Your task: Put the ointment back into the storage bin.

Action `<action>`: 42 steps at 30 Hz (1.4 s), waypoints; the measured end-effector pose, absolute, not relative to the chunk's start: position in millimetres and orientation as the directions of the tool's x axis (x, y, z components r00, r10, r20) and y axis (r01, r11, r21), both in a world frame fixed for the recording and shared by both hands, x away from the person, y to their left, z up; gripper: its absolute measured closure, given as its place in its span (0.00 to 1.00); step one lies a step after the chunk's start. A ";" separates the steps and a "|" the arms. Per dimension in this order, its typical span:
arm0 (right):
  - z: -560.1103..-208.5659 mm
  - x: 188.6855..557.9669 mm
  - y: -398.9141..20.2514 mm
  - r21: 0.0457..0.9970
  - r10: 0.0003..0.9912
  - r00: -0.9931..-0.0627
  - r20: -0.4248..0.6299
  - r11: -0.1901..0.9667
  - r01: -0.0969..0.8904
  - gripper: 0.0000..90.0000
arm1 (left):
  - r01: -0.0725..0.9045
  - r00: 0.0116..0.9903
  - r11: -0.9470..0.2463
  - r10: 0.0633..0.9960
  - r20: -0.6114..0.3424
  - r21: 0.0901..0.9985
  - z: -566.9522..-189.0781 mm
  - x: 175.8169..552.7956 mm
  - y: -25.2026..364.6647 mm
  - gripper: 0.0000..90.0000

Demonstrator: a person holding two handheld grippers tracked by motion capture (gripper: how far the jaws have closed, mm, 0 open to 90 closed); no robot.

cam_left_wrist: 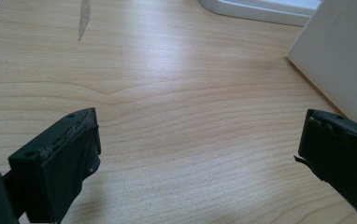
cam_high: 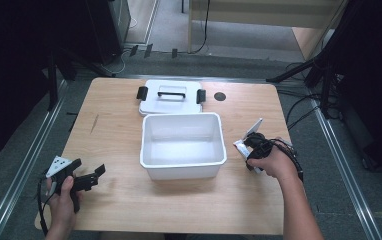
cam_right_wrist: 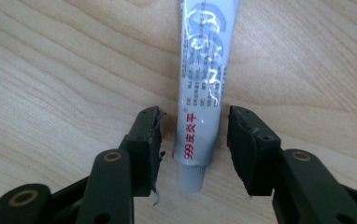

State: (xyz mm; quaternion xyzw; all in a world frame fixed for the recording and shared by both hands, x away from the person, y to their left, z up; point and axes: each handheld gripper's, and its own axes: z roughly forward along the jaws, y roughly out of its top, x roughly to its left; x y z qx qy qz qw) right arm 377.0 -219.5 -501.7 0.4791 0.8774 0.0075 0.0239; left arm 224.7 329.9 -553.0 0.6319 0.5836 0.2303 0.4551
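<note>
In the right gripper view, the far end of the ointment tube is cut off by the top edge, and its fine print is too blurred to be read. In the left gripper view, the white storage box and its lid are cropped at the right and top edges. In the high view, the right hand-held gripper is largely covered by the hand.

The tube, lying between the right gripper's two spread fingers, carries red print near its cap end that reads "999" followed by Chinese characters, apparently "皮炎平". Farther from the fingers, large silvery figures repeat "999". The small grey lines of print beside them are too fine to read.
</note>
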 end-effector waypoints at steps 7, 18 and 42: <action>-503.4 380.8 -215.7 0.032 0.837 -0.546 -0.027 0.547 0.837 0.68 | 0.528 0.214 0.094 0.947 -0.239 0.844 -552.9 224.7 329.9 0.00; -504.4 383.3 -215.3 0.033 0.840 -0.543 -0.017 0.543 0.839 0.72 | 0.530 0.217 0.090 0.947 -0.238 0.843 -552.9 224.8 329.8 0.00; -503.0 385.3 -206.1 0.025 0.833 -0.550 -0.064 0.552 0.833 0.82 | 0.529 0.215 0.096 0.946 -0.242 0.843 -553.1 225.0 330.1 0.00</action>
